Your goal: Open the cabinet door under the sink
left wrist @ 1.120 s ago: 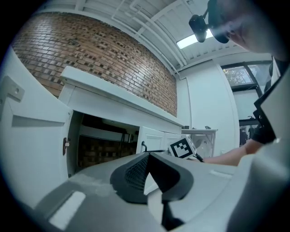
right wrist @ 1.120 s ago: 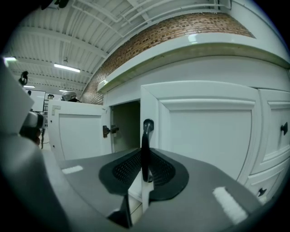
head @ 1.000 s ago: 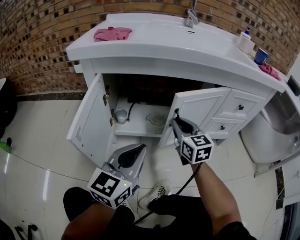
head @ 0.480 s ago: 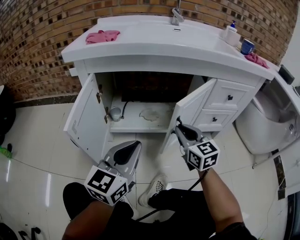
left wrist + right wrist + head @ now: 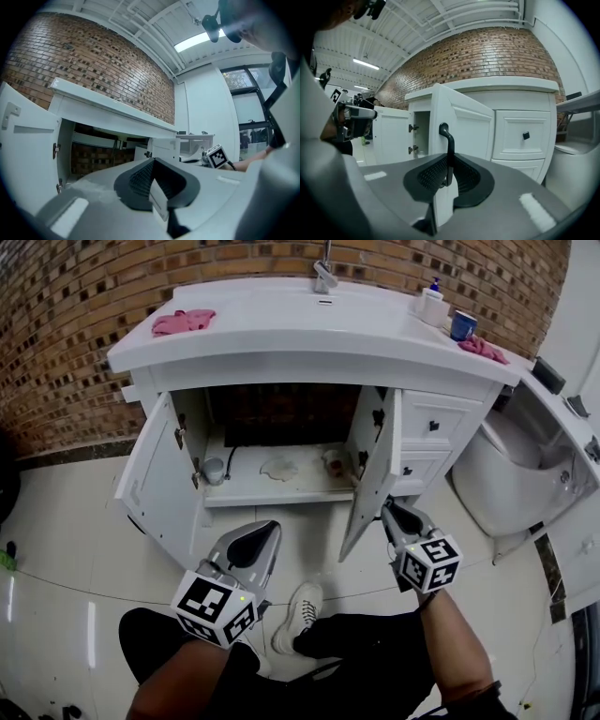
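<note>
Vanity cabinet (image 5: 281, 367), white painted panelwork, set against a rough brown brick wall (image 5: 56, 352) on glossy pale floor tiles (image 5: 56, 521).

- Right door (image 5: 370, 474): recessed panel, swung out towards the near side and seen nearly edge-on, under the sink top (image 5: 281, 329).
- Black handle (image 5: 449, 145): slim curved bar on that door, standing upright between the ribbed dark pads of the right gripper (image 5: 389, 510). The jaws have just been closing and now clamp it, narrow.
- Left door (image 5: 155, 479): same pattern, open wide to the left, metal hinges showing.
- Left gripper (image 5: 261, 538): smooth grey shell, jaws drawn together, near the floor in front of the opening, apart from both doors.
- Interior: shelf with a grey rounded pipe fitting (image 5: 214, 470) at left.
- Sink top items: chrome tap (image 5: 324, 276), crumpled pink cloth (image 5: 183, 322), white pump bottle (image 5: 431, 304), blue cup (image 5: 462, 325).
- Two drawers (image 5: 429, 426) with small black knobs, right of the doors.
- White shoe (image 5: 300, 615), near side.
</note>
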A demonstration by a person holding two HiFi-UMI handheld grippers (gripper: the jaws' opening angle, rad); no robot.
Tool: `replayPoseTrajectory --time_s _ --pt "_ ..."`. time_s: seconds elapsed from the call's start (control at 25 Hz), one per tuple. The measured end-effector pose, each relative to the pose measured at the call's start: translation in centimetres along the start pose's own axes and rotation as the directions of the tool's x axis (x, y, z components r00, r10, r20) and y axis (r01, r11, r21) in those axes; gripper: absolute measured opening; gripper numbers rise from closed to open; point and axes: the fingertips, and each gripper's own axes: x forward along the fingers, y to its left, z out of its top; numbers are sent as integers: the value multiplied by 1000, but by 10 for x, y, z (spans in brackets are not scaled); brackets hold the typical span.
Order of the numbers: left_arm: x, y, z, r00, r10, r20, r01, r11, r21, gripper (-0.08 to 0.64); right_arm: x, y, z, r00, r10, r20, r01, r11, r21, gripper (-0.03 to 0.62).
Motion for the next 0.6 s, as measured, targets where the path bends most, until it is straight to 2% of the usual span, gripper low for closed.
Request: replayPoseTrajectory --time_s 0.4,0.6 --pt "10 -24 2 999 -44 -2 44 999 11 3 -43 -77 -13 977 -215 6 214 976 38 29" --pt "16 -27 3 999 -38 0 38 999 -4 3 -53 -97 -15 966 -256 34 252 963 96 26"
